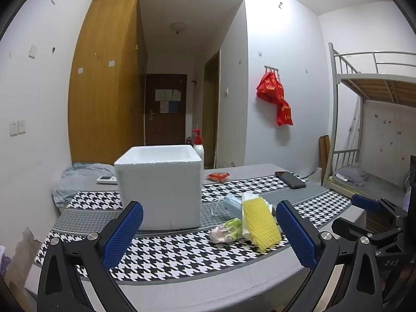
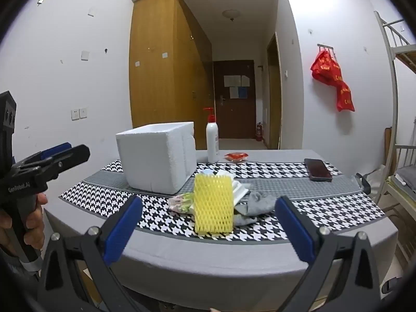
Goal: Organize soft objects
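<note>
A white foam box (image 1: 161, 187) (image 2: 156, 161) stands open-topped on the houndstooth tablecloth. To its right lies a pile of soft things: a yellow foam net sleeve (image 1: 260, 223) (image 2: 213, 204), a green-and-pink packet (image 1: 225, 230) (image 2: 182, 201), white foam pieces (image 2: 240, 188), a light blue item (image 1: 234, 204) and a grey cloth (image 2: 256, 204). My left gripper (image 1: 208, 231) is open and empty, held before the table's near edge, facing box and pile. My right gripper (image 2: 208, 226) is open and empty, facing the pile. Each gripper shows at the edge of the other's view.
A black phone (image 1: 290, 179) (image 2: 317, 169) lies at the right of the table. A red snack packet (image 1: 219, 176) (image 2: 236, 156) and a white pump bottle (image 2: 212, 140) are behind the box. A remote (image 1: 106, 180) and bluish cloth (image 1: 78, 179) lie far left. A bunk bed (image 1: 369, 104) stands right.
</note>
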### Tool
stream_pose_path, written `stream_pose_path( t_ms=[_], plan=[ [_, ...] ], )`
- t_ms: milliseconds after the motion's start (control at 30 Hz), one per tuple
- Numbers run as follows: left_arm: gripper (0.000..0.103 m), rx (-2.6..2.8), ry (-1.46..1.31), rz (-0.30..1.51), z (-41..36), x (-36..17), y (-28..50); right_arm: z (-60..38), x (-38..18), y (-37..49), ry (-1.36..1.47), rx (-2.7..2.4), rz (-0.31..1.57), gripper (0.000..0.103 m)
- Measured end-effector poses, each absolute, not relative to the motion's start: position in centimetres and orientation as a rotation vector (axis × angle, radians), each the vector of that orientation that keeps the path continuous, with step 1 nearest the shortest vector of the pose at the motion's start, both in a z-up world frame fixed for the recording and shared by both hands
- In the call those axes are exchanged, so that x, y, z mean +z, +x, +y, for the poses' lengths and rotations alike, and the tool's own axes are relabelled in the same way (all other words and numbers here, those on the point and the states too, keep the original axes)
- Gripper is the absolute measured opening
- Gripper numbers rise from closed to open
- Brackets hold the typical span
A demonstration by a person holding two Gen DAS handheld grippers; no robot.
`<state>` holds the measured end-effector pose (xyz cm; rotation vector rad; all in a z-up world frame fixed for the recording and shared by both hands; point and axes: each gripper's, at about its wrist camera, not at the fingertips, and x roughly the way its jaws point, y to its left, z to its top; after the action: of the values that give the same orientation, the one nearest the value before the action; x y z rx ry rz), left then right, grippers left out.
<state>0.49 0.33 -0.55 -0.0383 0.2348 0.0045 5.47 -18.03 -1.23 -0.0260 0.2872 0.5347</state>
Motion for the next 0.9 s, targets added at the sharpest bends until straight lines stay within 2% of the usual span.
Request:
stream_pose_path(
  t_ms=[900],
  plan=[
    [0.102, 0.01, -0.042, 0.234, 0.67, -0.59, 0.56, -18.18, -1.11, 5.7, -0.023, 0.524, 0.289, 0.103]
  ],
)
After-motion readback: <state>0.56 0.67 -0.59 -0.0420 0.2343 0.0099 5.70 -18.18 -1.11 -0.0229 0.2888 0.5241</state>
